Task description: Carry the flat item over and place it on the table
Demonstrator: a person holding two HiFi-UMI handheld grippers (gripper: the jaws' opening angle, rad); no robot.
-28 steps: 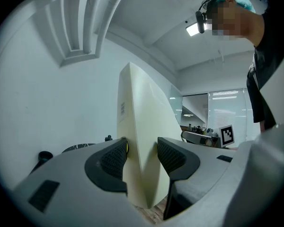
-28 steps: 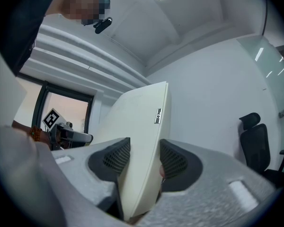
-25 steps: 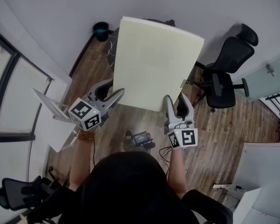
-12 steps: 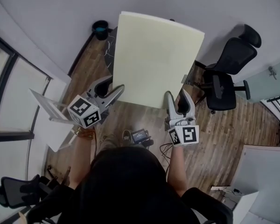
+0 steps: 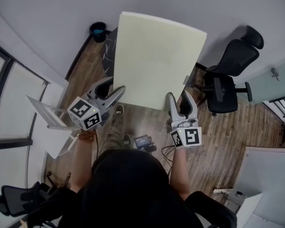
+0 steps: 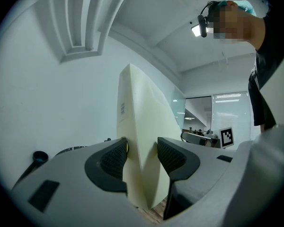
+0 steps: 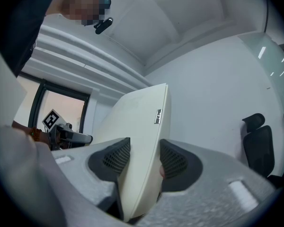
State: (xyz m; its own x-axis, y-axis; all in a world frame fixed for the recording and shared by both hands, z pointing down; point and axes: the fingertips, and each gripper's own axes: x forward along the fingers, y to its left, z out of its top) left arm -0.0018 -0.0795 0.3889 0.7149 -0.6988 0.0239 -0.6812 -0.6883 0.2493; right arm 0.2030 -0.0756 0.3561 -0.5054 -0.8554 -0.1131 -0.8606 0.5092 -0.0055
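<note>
The person is holding the panel point(image 5: 154, 58) up off the floor point(image 5: 228, 132), so the carrying is under way and the placing is not yet done. The panel is filling the upper centre of the head view, a cream, flat slab with its near edge toward the person.

The left hand-held gripper point(image 5: 111, 88) is gripping the panel's lower left corner; in the left gripper view both ribbed pads are pressing on the two faces of the slab. The right hand-held gripper point(image 5: 179, 101) is gripping the lower right part of the near edge, and the right gripper view is showing its pads clamped on the panel likewise. Neither one is loose or empty.

Nothing is supporting the panel from below. A chair point(image 5: 228, 75) is standing at the right of the frame and a bin point(image 5: 98, 31) at the upper left, both on the floor.

A white bench point(image 5: 52, 141) is showing at the left edge and a second bench point(image 5: 270, 175) at the lower right; which is meant I cannot tell. The panel is well apart from both, so the rest of the carry, the lowering and the release are, in my judgement, all remaining.
</note>
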